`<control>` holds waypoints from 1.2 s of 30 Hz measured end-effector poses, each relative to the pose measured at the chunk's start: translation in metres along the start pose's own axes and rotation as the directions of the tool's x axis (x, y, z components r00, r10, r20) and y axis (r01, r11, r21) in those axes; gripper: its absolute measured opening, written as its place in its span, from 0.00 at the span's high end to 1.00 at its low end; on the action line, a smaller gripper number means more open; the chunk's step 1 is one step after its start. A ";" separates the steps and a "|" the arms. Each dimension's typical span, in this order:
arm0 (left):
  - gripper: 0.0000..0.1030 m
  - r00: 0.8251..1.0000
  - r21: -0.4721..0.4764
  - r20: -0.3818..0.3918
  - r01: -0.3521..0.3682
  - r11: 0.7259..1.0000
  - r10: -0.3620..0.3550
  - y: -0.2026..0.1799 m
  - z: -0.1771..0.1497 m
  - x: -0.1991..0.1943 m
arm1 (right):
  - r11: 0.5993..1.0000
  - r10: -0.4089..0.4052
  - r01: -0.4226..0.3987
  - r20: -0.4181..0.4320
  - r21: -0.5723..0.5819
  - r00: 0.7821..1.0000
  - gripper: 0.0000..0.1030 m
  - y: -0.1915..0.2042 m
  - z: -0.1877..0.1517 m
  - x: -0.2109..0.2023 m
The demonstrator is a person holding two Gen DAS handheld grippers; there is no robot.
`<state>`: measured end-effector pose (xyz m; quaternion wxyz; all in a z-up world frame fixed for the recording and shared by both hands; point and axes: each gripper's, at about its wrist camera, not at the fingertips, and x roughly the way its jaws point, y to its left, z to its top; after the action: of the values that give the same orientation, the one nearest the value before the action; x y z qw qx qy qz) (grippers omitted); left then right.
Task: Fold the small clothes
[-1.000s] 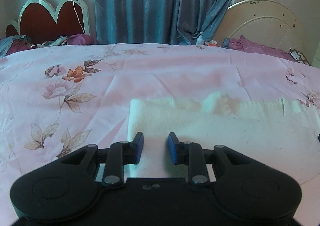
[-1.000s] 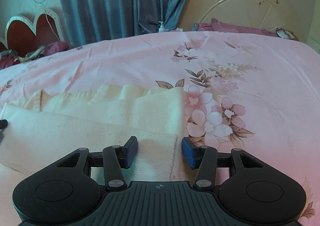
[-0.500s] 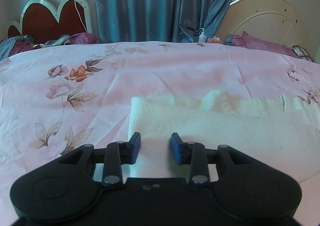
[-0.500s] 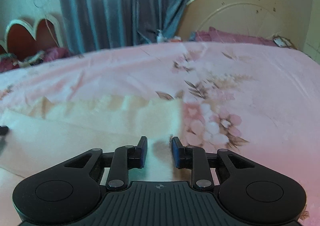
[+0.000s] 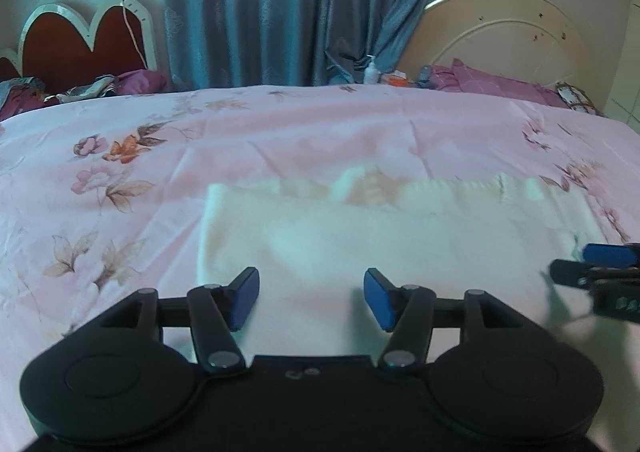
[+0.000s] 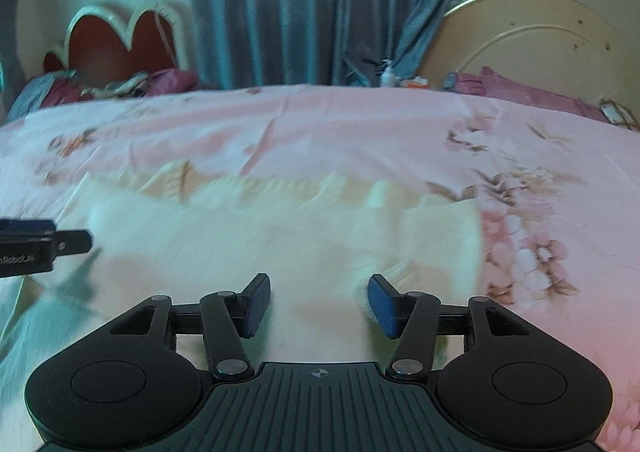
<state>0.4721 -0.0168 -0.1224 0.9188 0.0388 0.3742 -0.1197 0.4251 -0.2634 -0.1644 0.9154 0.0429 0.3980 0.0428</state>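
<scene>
A cream-white small garment [image 5: 360, 236] lies folded flat across the pink flowered bedspread [image 5: 280, 132], with a ruffled far edge. My left gripper [image 5: 311, 300] hovers over the garment's near left part, its jaws opening, the cloth below them and not pinched. My right gripper [image 6: 319, 306] is over the garment [image 6: 260, 236] near its right end, jaws also opening, pads clear of the fabric. The right gripper [image 5: 596, 264] shows at the right edge of the left wrist view; the left gripper [image 6: 40, 242] shows at the left edge of the right wrist view.
Blue curtains [image 5: 300, 8] hang behind the bed. A red heart-shaped headboard [image 5: 80, 40] stands far left, a cream round headboard [image 5: 508, 36] far right. A pump bottle [image 5: 371, 70] and purple bedding [image 5: 500, 86] sit at the far edge.
Both grippers have widened their jaws; the right one first narrowed over the garment's right edge, then opened. Both views have shifted so the garment lies more centred, and each gripper now shows in the other's view.
</scene>
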 end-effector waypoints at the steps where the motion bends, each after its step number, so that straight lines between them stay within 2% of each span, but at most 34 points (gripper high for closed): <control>1: 0.44 1.000 0.003 -0.006 0.000 1.000 0.000 -0.001 -0.002 0.000 | 1.000 -0.001 0.001 -0.010 -0.003 1.000 0.48 0.001 -0.003 0.002; 4: 0.43 1.000 0.017 -0.028 -0.008 1.000 0.008 -0.002 -0.011 0.005 | 1.000 -0.011 0.012 -0.021 0.008 1.000 0.48 -0.004 -0.009 0.004; 7: 0.40 1.000 0.037 -0.015 -0.018 0.999 0.018 -0.001 -0.018 0.008 | 0.999 -0.026 0.026 -0.022 0.019 0.999 0.48 -0.013 -0.013 0.000; 16: 0.41 0.999 0.038 -0.021 -0.049 0.998 0.050 -0.005 -0.016 0.002 | 0.997 -0.061 0.062 -0.024 0.044 0.998 0.48 -0.040 -0.022 -0.014; 19: 0.42 0.999 0.027 -0.012 -0.043 0.999 0.043 -0.007 -0.017 -0.011 | 0.997 -0.030 0.030 -0.006 0.065 1.000 0.48 -0.041 -0.021 -0.026; 24: 0.42 1.000 0.022 0.003 0.012 1.000 -0.012 -0.020 -0.027 -0.038 | 0.995 0.078 -0.078 0.009 0.060 0.997 0.48 -0.026 -0.025 -0.047; 29: 0.42 0.998 0.049 -0.044 0.052 0.997 -0.050 -0.043 -0.053 -0.046 | 0.985 0.170 -0.170 -0.039 -0.008 0.985 0.48 0.007 -0.042 -0.048; 33: 0.42 0.997 0.083 -0.071 0.041 0.996 -0.035 -0.056 -0.073 -0.049 | 0.980 0.187 -0.192 -0.074 -0.060 0.980 0.48 0.021 -0.059 -0.048; 36: 0.41 0.997 0.095 -0.076 0.019 0.995 -0.012 -0.054 -0.081 -0.052 | 0.982 0.148 -0.156 -0.077 -0.109 0.986 0.48 0.018 -0.070 -0.052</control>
<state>0.3676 -0.0461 -0.1428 0.9002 0.0841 0.4028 -0.1430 0.3377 -0.2487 -0.1721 0.8962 0.0191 0.4216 0.1368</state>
